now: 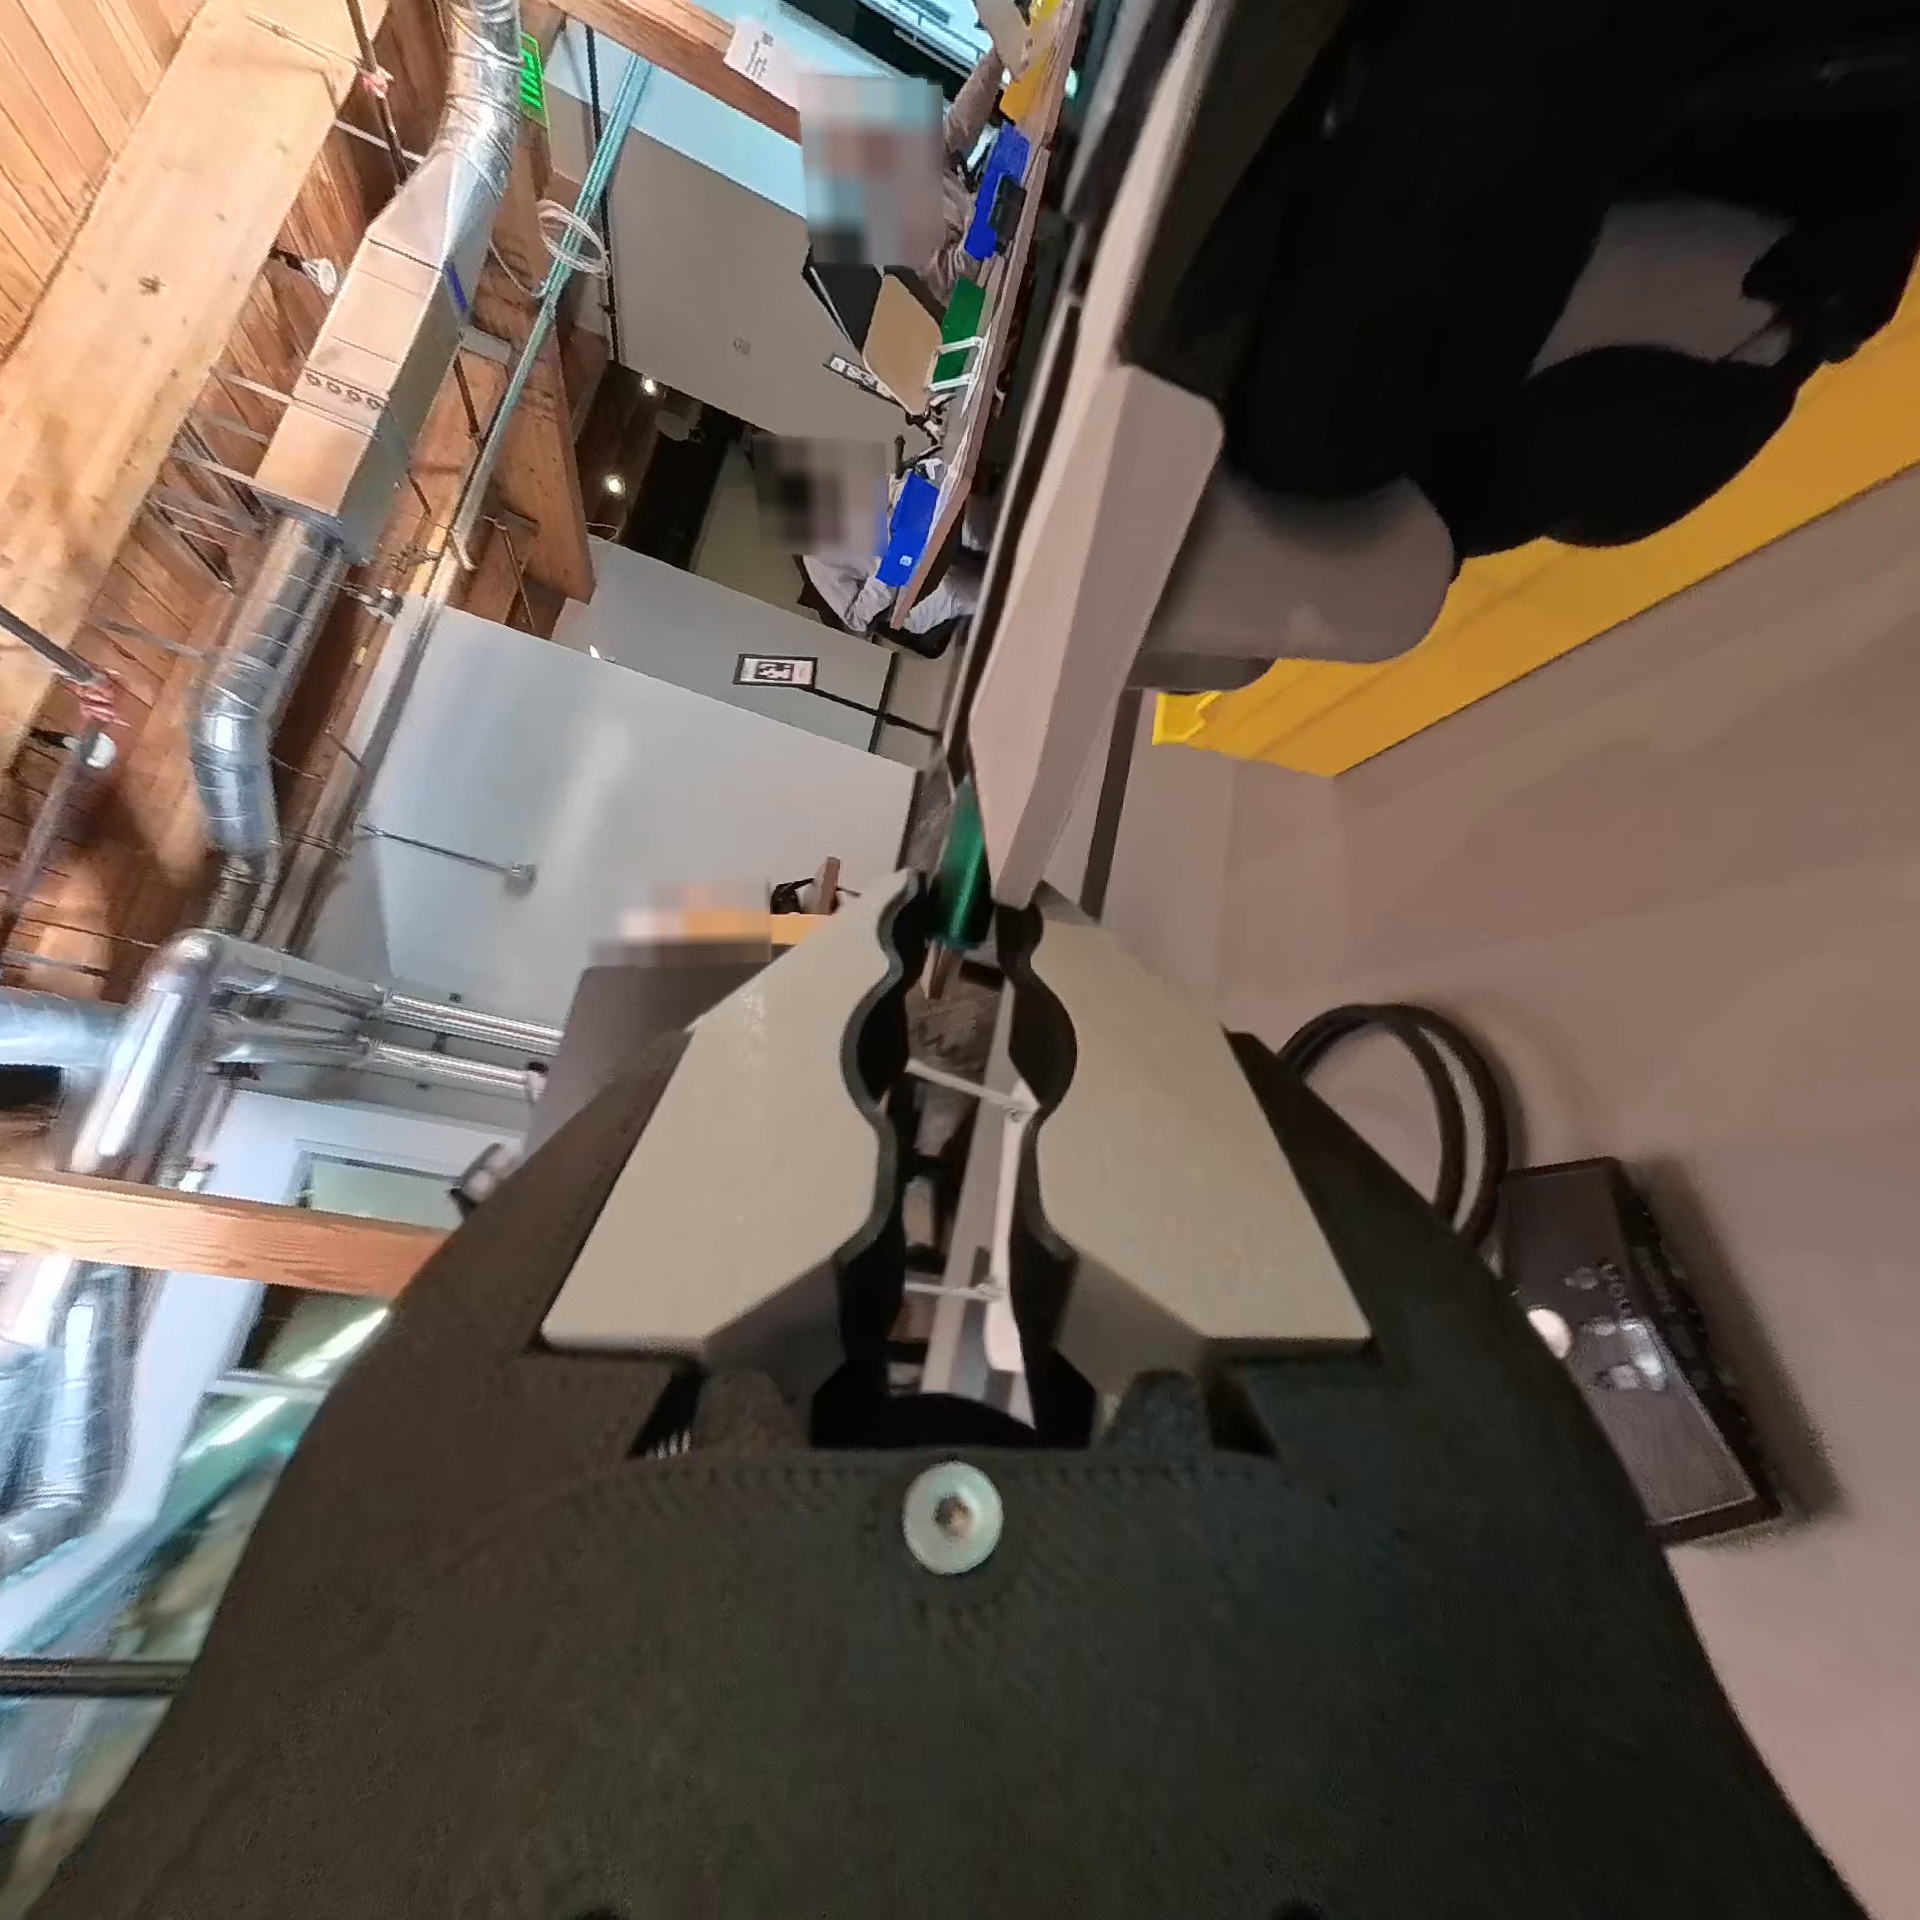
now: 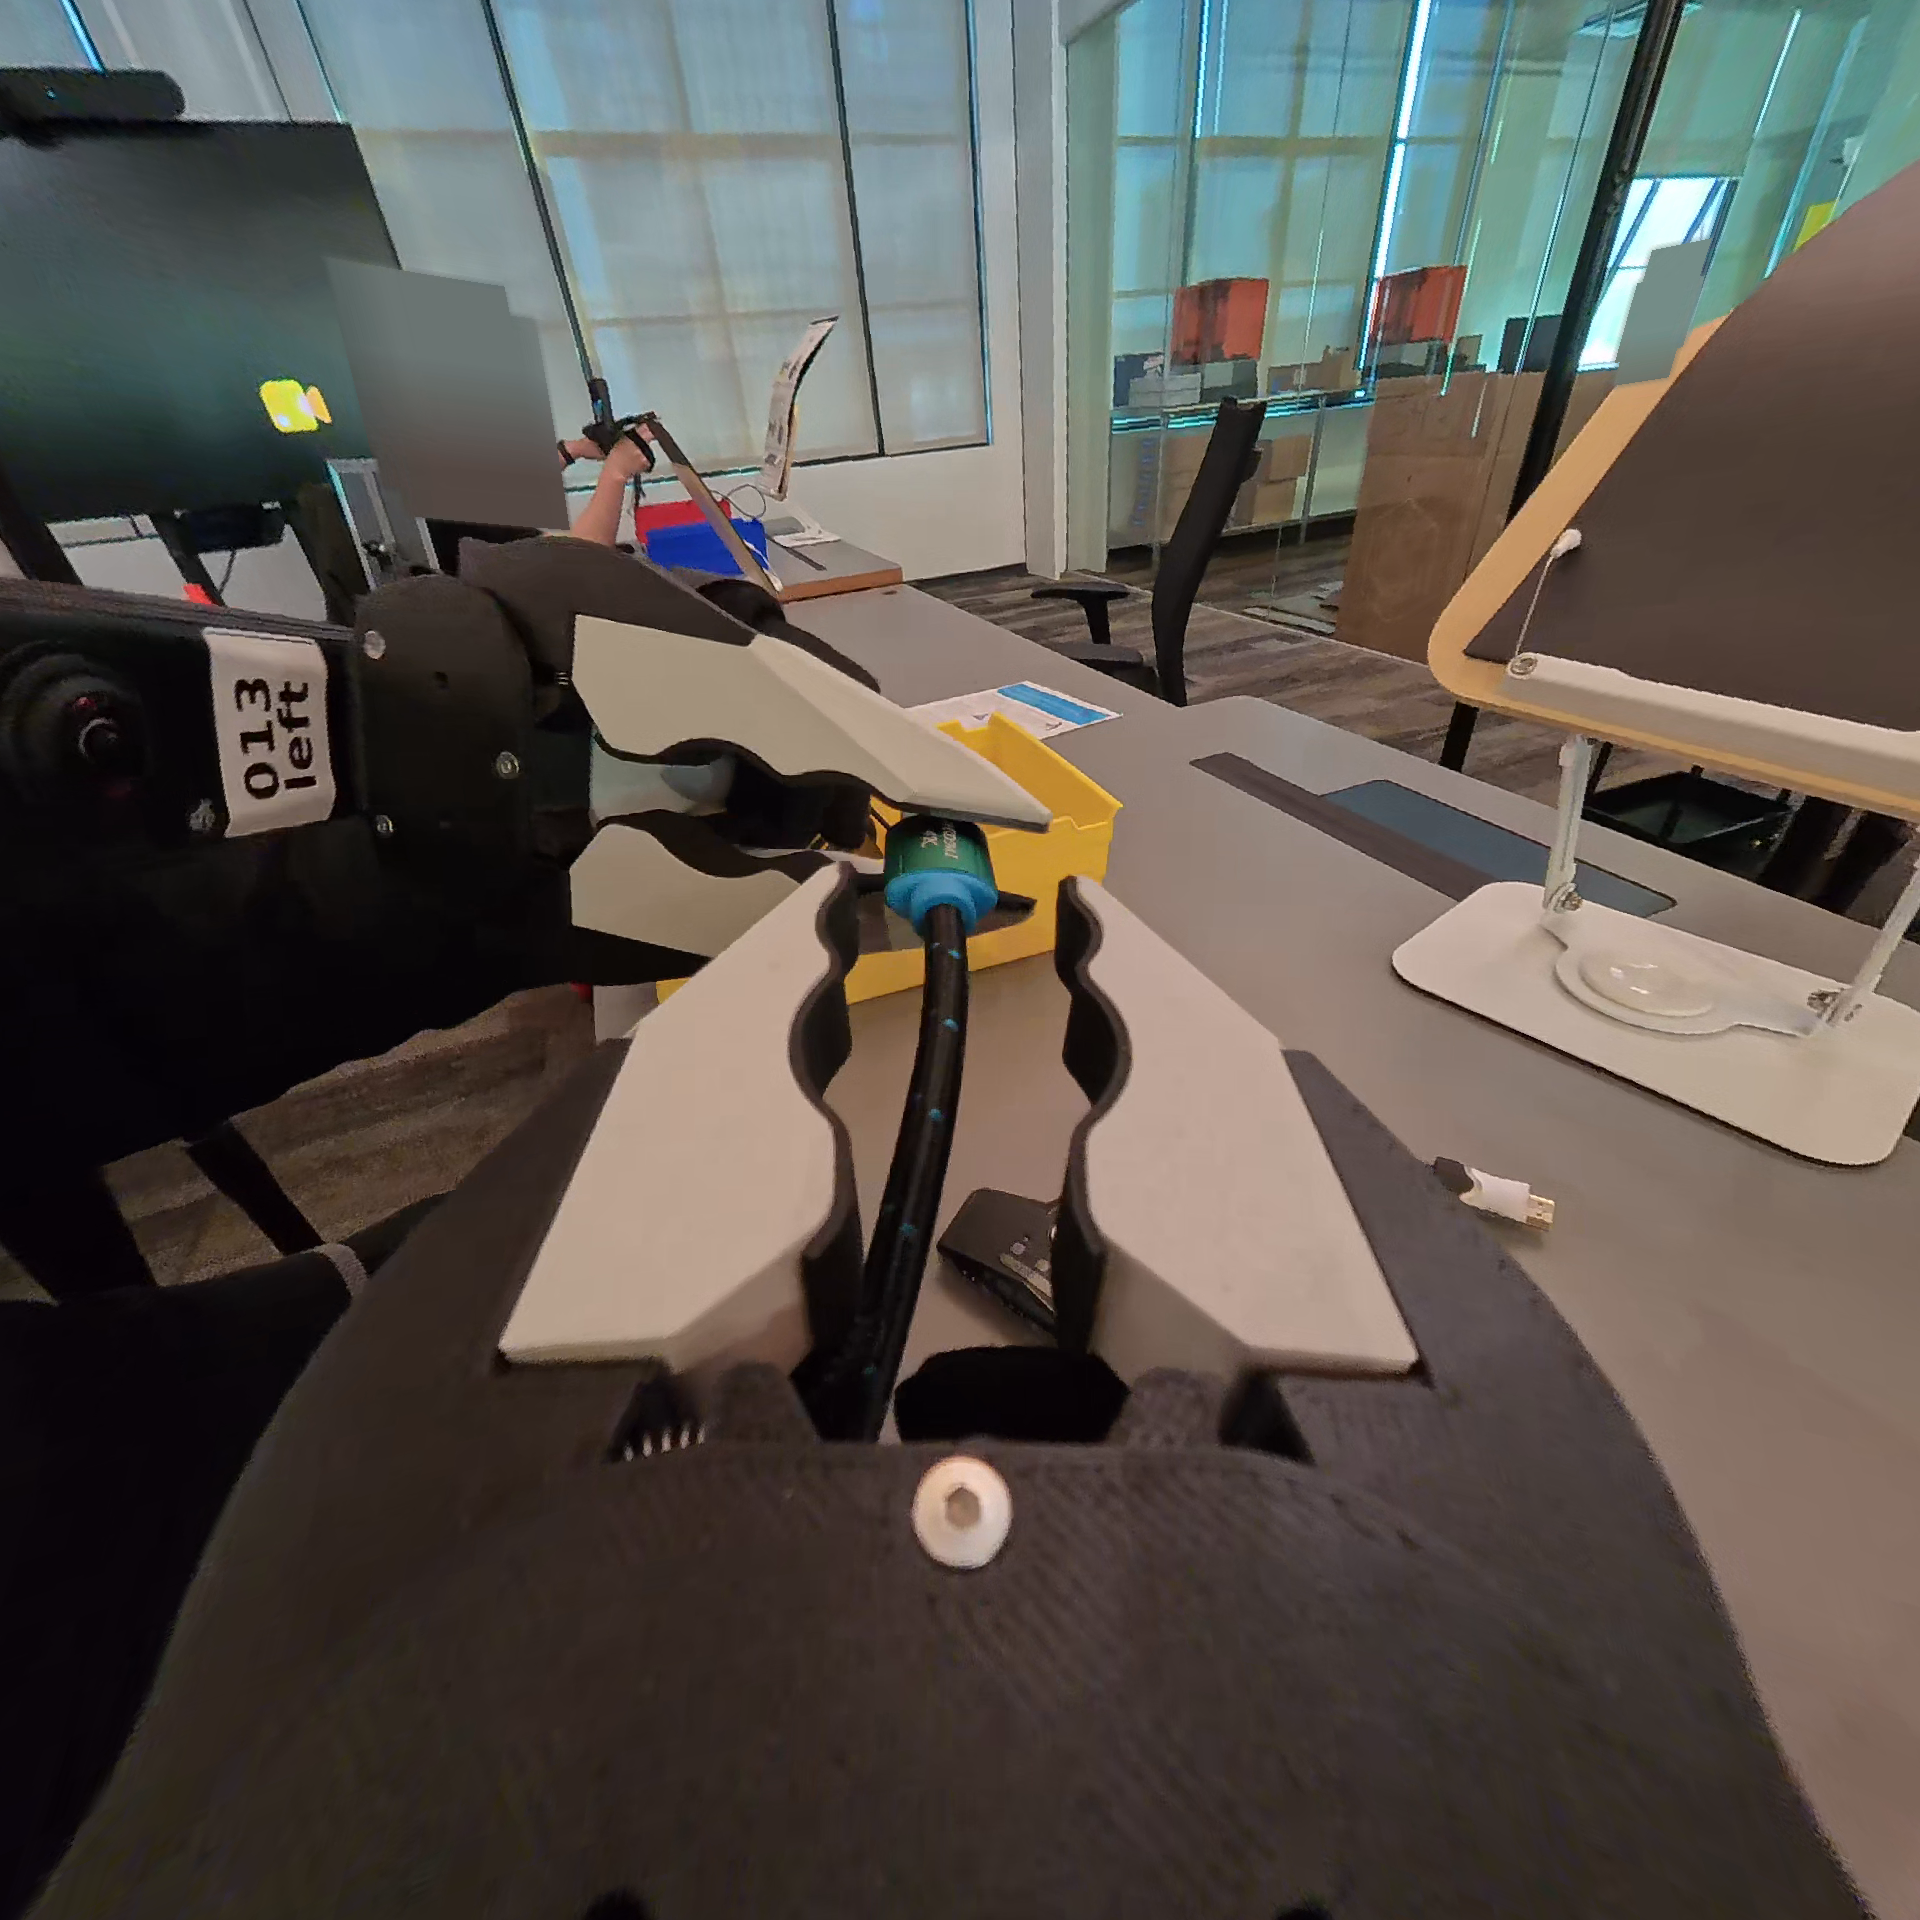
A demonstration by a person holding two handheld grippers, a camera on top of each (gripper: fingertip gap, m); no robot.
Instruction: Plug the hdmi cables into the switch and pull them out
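bright, even daylight fills both views, coming through the windows in the right wrist view. shadows on the desk are soft. the left wrist view is rolled sideways and motion-blurred at its left edge; wide-angle bending curves both borders.

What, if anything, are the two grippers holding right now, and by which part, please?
The left gripper pinches the HDMI cable by its green plug body. The right gripper holds nothing; its fingers merely straddle the cable.

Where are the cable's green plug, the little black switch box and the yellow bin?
green plug (image 2: 938, 850), right wrist view, green barrel.
switch box (image 1: 1642, 1361), left wrist view, top face.
yellow bin (image 2: 1060, 805), right wrist view, near wall.
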